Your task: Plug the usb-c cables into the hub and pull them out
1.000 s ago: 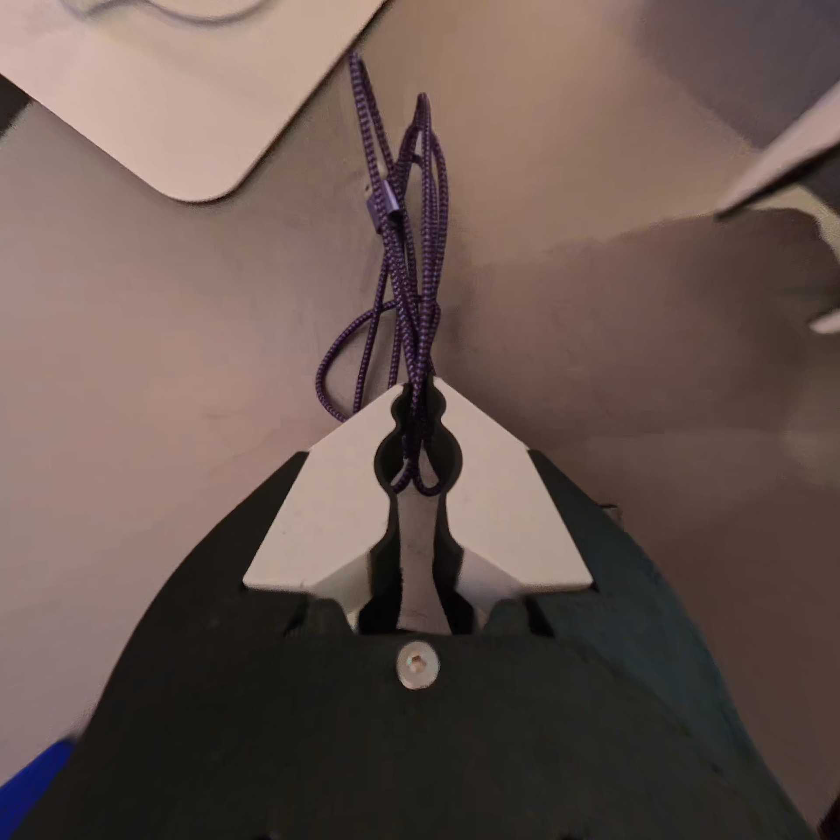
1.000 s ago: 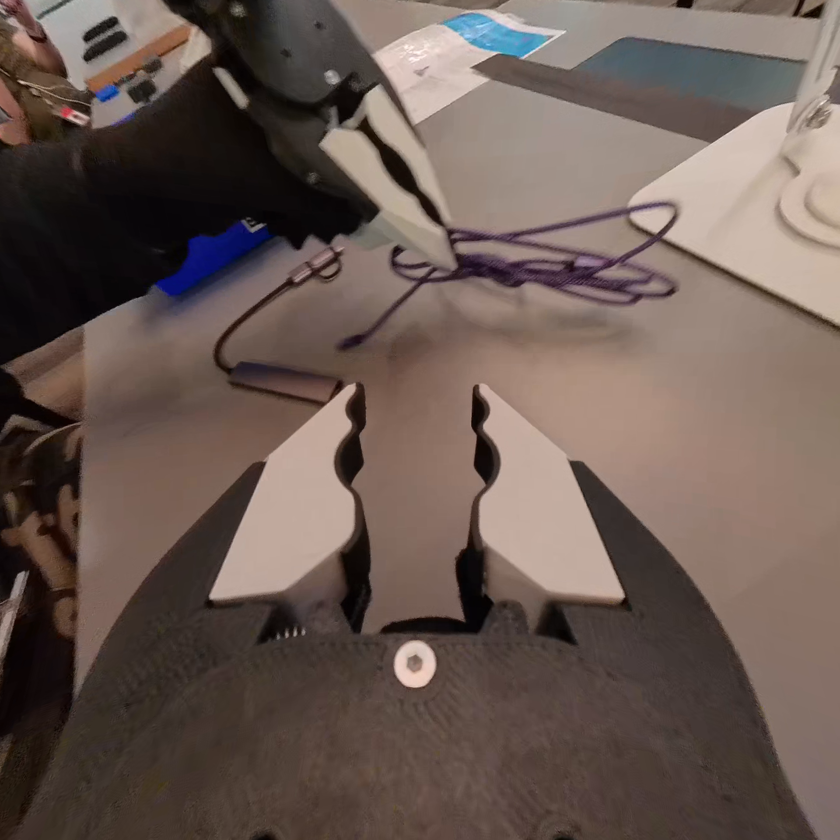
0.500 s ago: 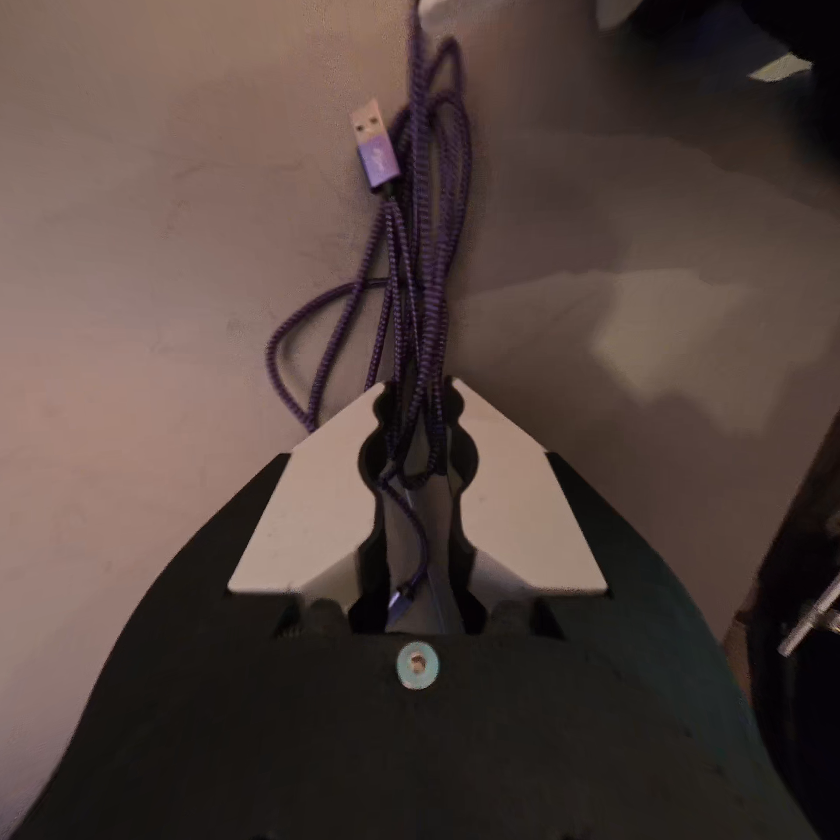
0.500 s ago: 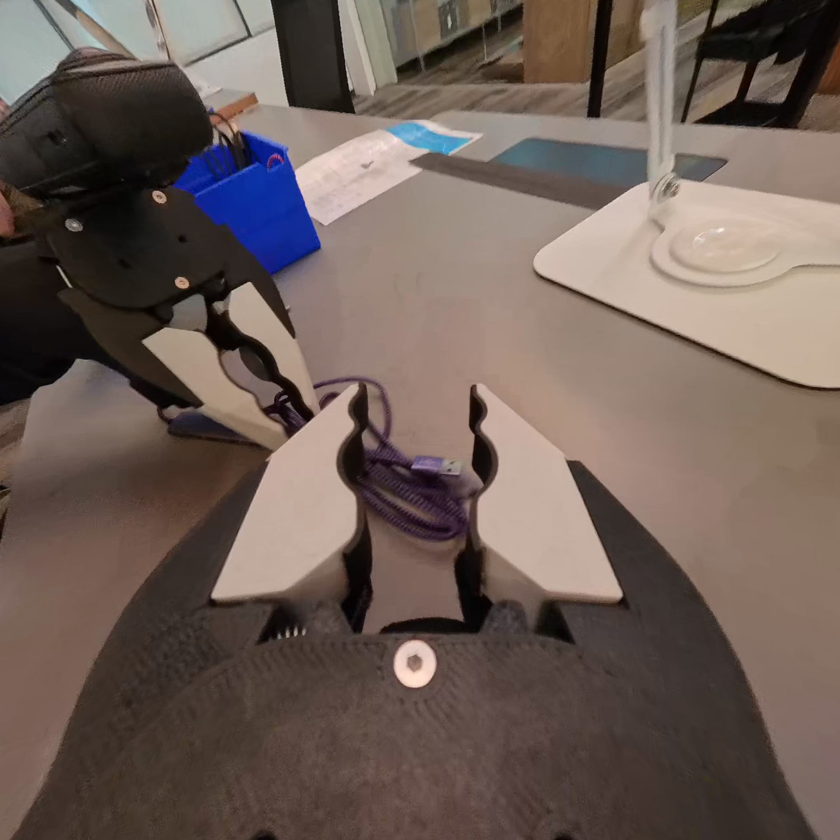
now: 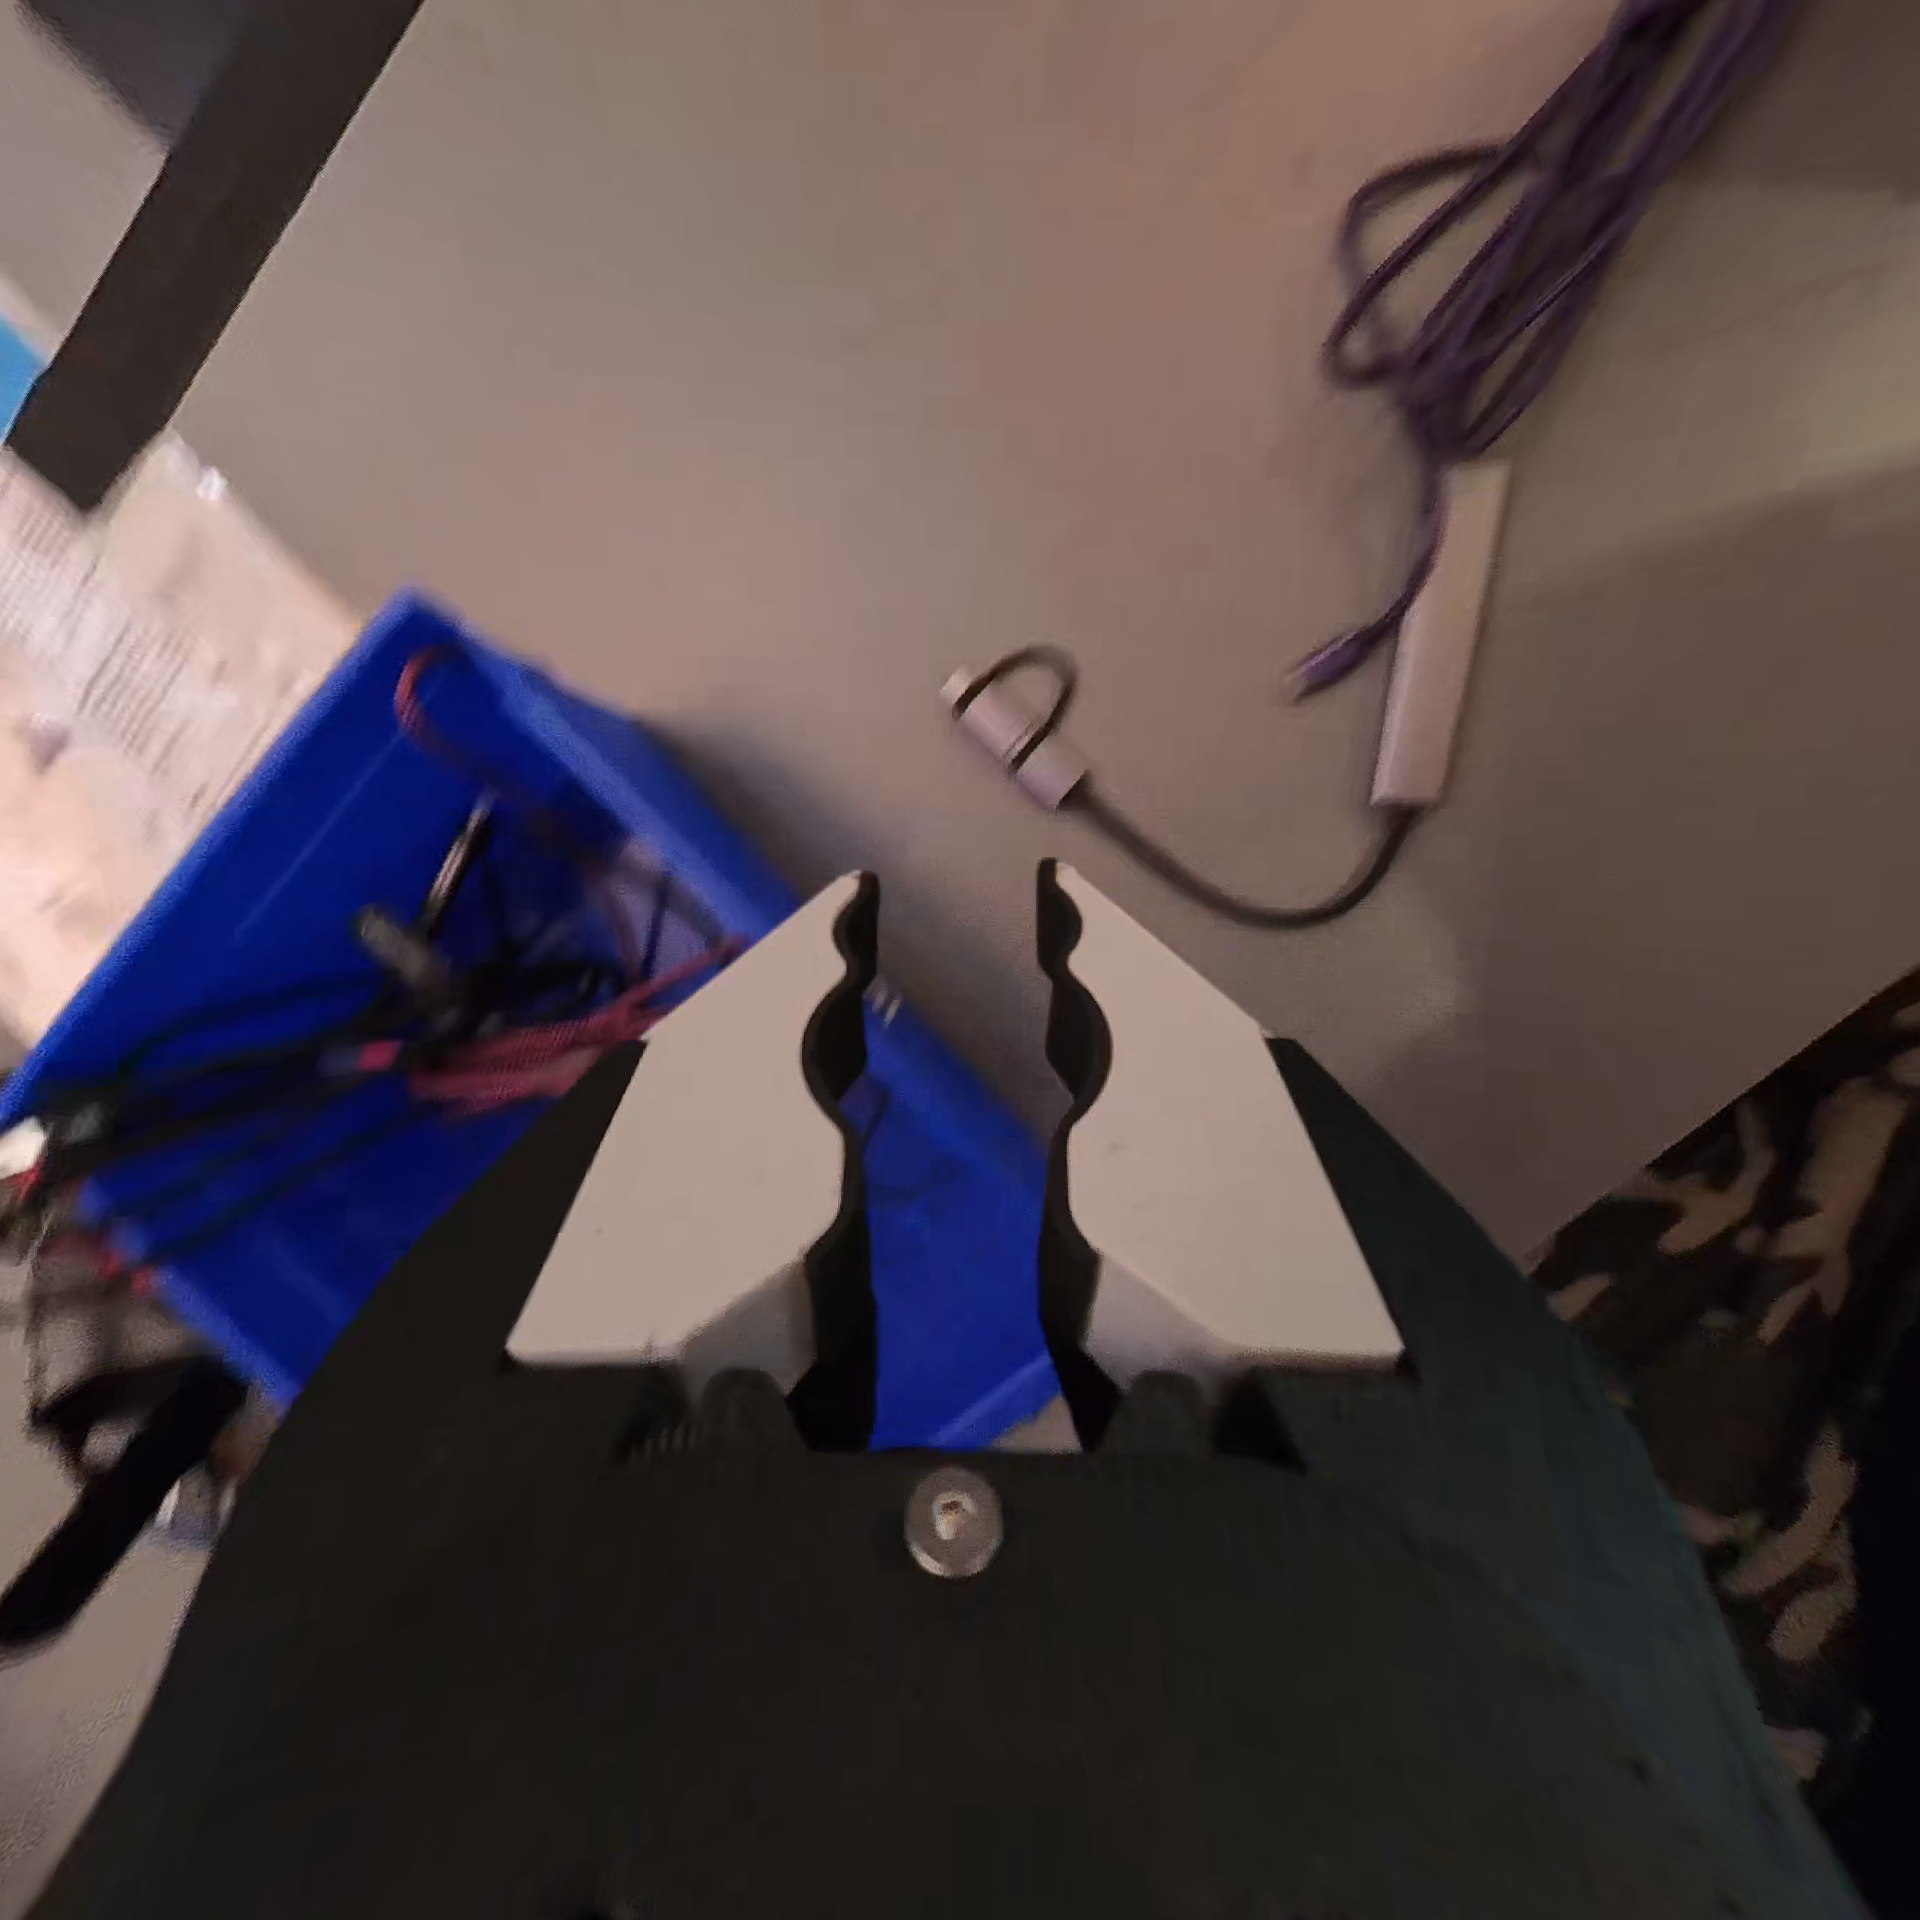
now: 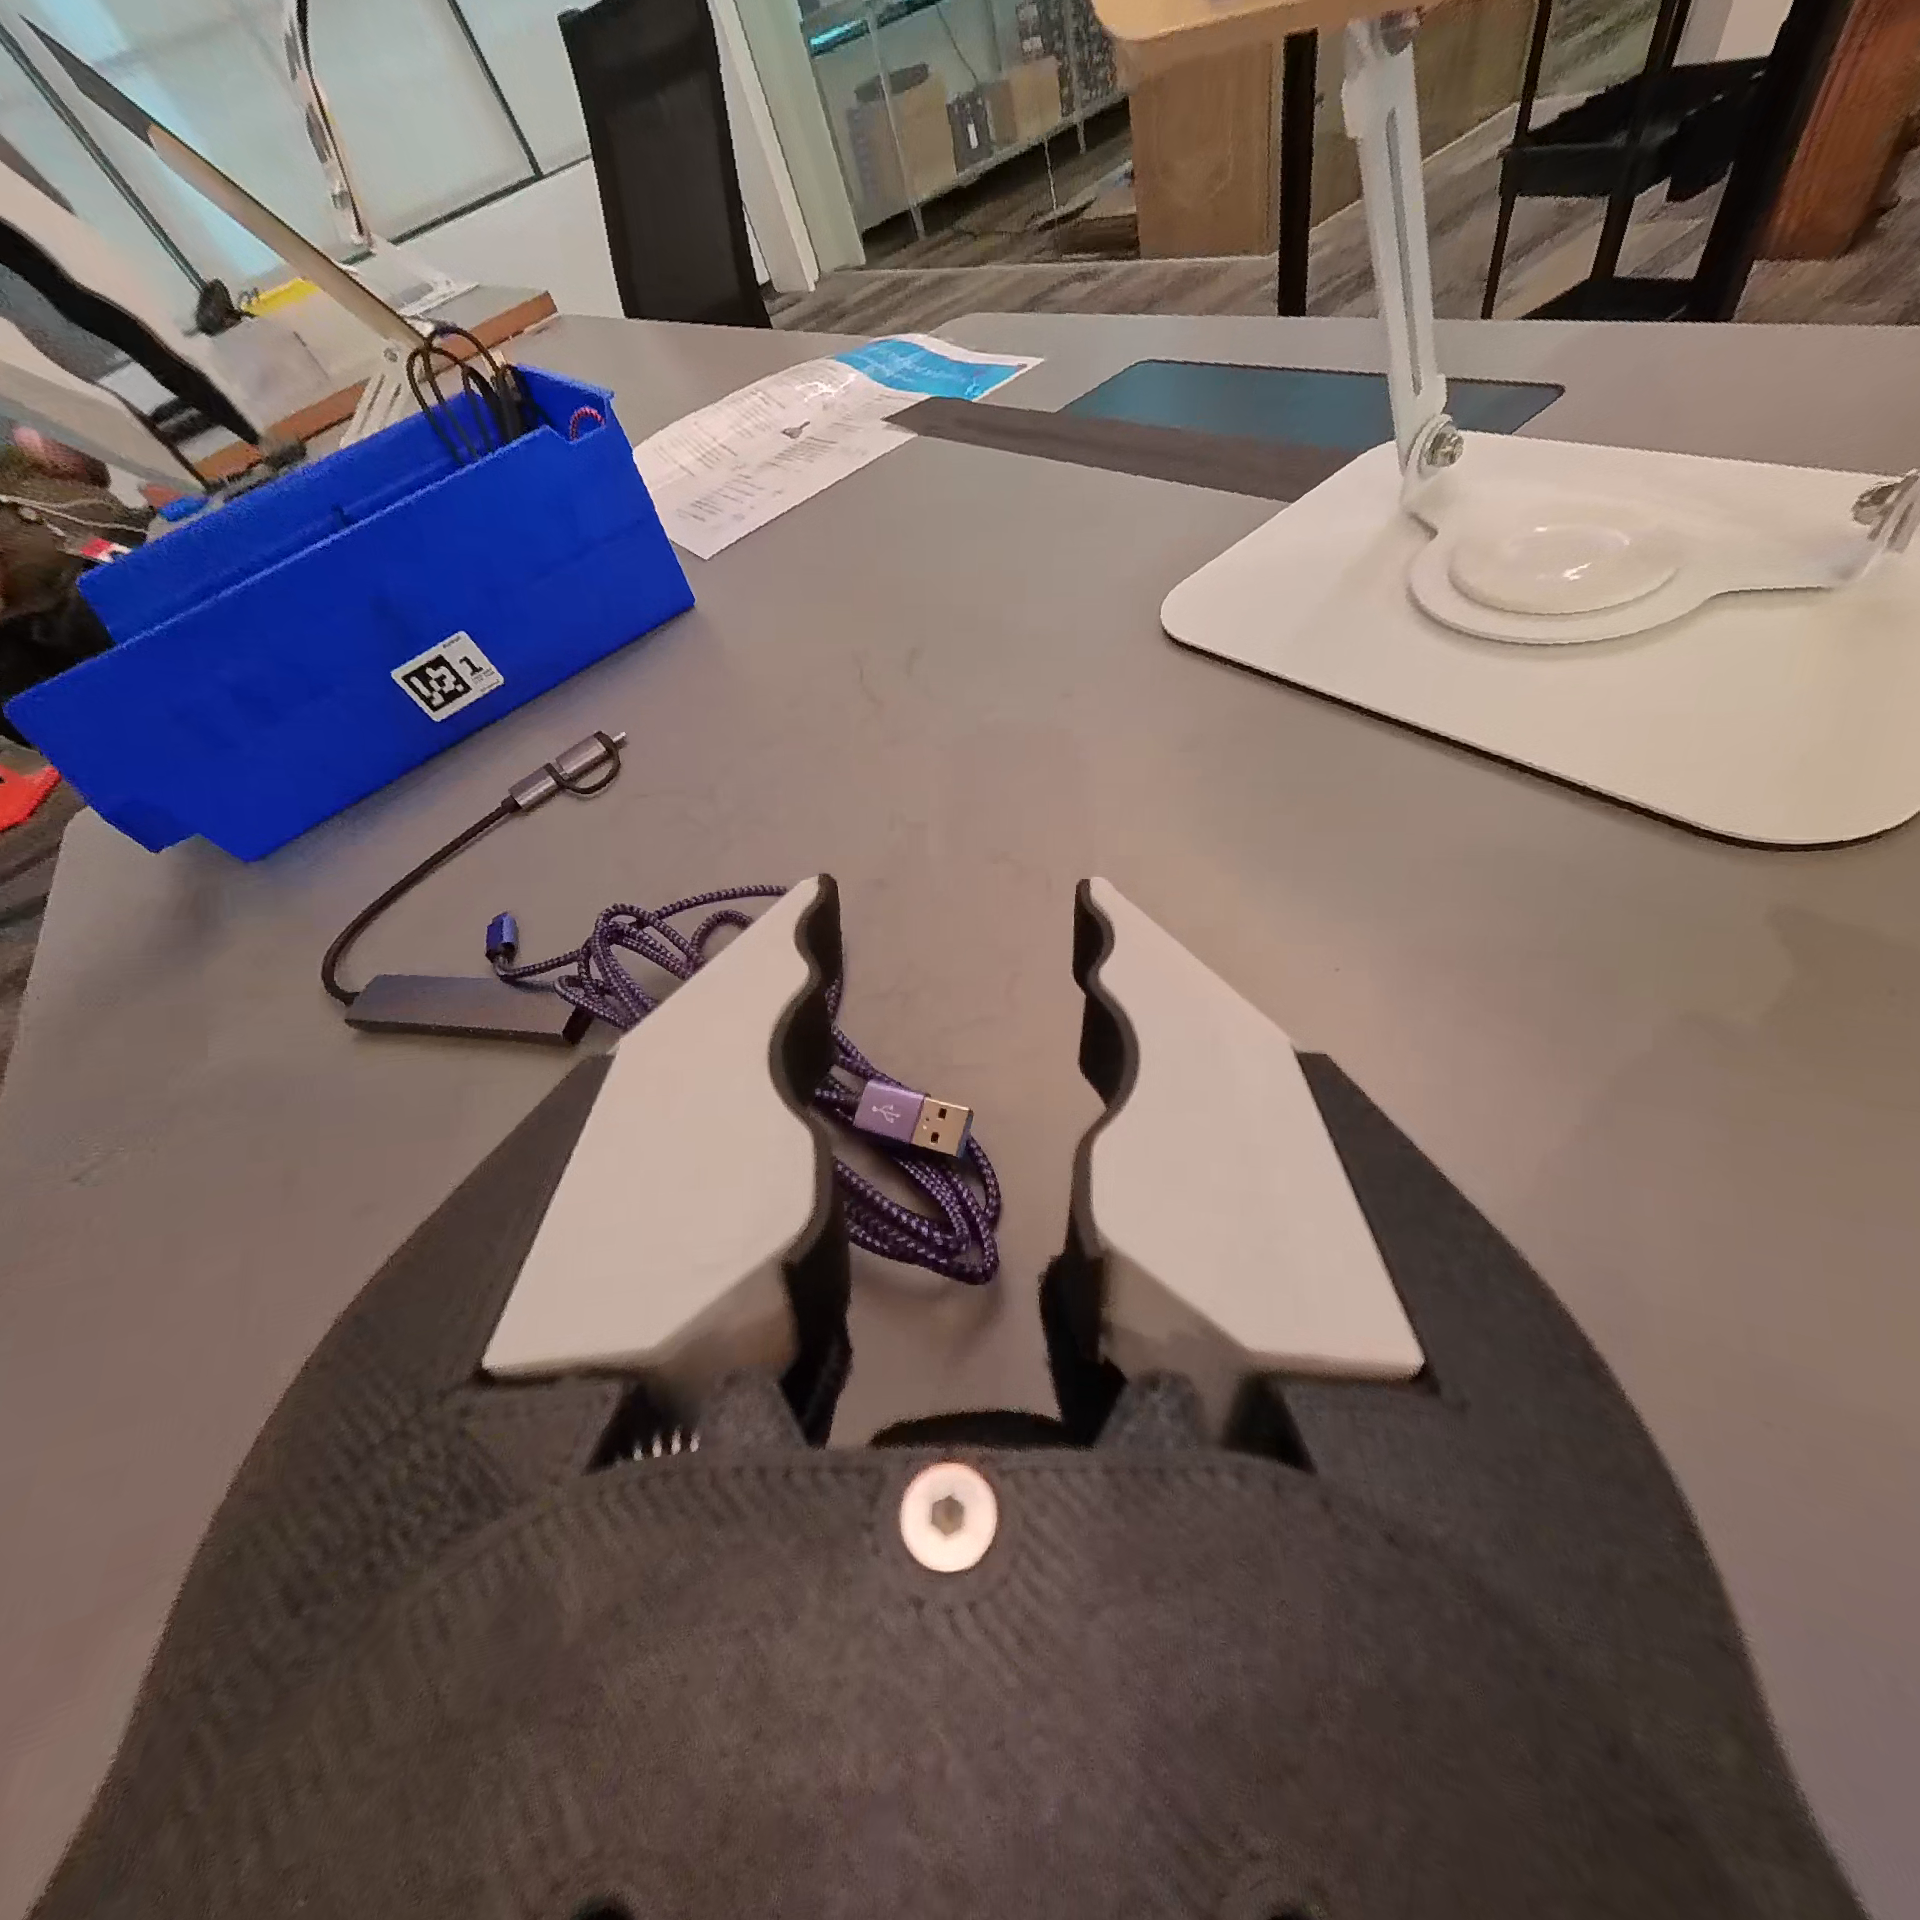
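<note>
both the left gripper [image 5: 956, 883] and right gripper [image 6: 951, 899] are spread wide and empty, with the purple cable [image 6: 914, 1195] loose under the right fingers and the hub [image 6: 468, 1013] ahead-left, so plugging hasn't begun; next, probably pinch a plug.

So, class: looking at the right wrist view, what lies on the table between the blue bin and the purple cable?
The hub's own dark lead with its plug end, curving from the hub; otherwise bare grey table.
</note>
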`<state>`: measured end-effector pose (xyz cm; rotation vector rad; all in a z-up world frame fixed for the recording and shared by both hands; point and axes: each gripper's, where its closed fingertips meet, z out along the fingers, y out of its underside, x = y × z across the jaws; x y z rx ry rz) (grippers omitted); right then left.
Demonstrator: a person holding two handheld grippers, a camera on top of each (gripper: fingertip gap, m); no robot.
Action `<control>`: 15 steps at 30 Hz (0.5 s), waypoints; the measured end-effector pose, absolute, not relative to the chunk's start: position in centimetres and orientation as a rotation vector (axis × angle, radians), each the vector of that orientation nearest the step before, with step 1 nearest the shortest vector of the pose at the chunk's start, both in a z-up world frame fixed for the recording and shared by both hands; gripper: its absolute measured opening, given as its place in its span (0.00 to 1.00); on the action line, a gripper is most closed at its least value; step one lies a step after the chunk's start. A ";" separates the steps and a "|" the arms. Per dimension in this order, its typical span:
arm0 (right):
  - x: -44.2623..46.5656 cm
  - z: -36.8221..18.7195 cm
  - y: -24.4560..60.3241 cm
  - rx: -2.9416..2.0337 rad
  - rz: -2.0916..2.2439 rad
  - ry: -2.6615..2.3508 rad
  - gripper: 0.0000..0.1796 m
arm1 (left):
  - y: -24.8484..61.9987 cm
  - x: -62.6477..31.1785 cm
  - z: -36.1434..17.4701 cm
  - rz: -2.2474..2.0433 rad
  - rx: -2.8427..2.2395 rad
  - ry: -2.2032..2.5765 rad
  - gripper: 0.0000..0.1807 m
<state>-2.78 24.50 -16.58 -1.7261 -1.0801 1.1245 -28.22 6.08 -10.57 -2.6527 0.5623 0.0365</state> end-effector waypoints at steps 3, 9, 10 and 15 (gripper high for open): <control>-2.9 -17.2 24.4 -1.738 1.111 -1.101 0.24 | 2.0 -33.6 -11.0 0.194 -2.756 0.438 0.16; -3.2 -17.7 24.2 -1.749 1.110 -1.132 0.23 | -4.9 -38.9 -15.2 0.264 -2.990 0.301 0.17; -3.2 -17.7 24.2 -1.747 1.112 -1.131 0.23 | -5.5 -39.4 -16.0 0.270 -3.013 0.311 0.17; -3.1 -17.5 24.2 -1.743 1.140 -1.116 0.23 | -7.8 -40.3 -20.1 0.144 -3.134 0.278 0.16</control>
